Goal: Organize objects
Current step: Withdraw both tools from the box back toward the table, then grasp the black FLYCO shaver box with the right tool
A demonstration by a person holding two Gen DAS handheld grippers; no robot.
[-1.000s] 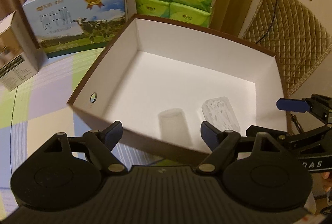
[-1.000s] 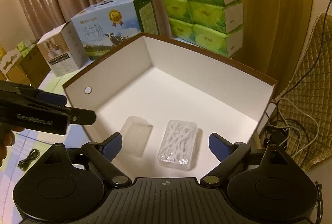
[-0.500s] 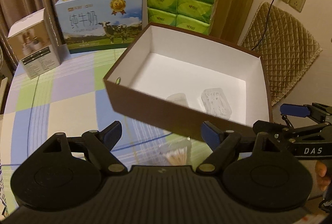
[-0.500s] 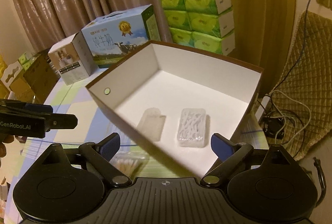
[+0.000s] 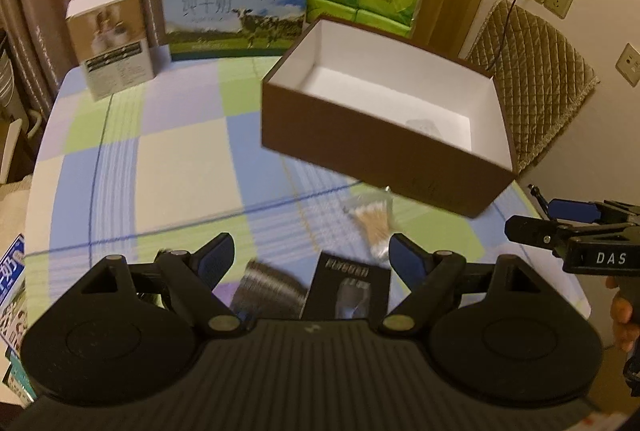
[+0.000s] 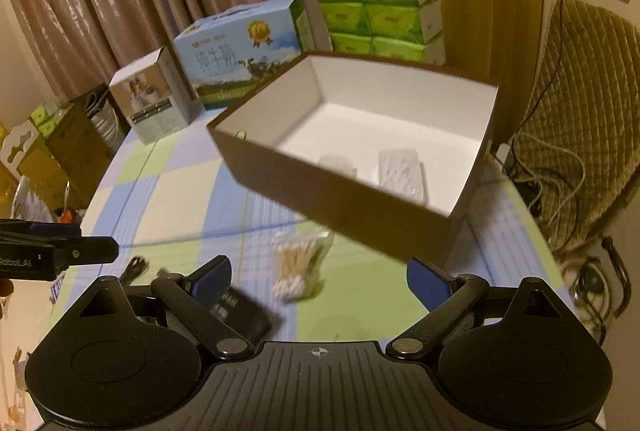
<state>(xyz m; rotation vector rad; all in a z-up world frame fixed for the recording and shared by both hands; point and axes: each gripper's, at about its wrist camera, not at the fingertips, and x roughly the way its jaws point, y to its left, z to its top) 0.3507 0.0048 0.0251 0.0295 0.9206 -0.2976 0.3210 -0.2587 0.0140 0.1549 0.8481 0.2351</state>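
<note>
Left wrist view: the left gripper (image 5: 310, 257) gapes wide, empty. At 1 o'clock the brown box (image 5: 372, 147) shows one clear packet (image 5: 426, 127).

Right wrist view: the right gripper (image 6: 320, 279) is spread wide, holding nothing. The box at 12 o'clock holds a clear cup (image 6: 338, 164) and a clear case (image 6: 400, 169); a cotton swab bag (image 6: 300, 267) lies outside.

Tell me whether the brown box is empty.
Not empty: the open brown box holds a clear plastic case and a small translucent cup on its white floor.

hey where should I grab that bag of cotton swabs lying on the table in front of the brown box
Come from above and pinch the bag of cotton swabs across its narrow width, mid-length. It lies flat and soft, so a side approach would likely just push it along the tablecloth.
</note>
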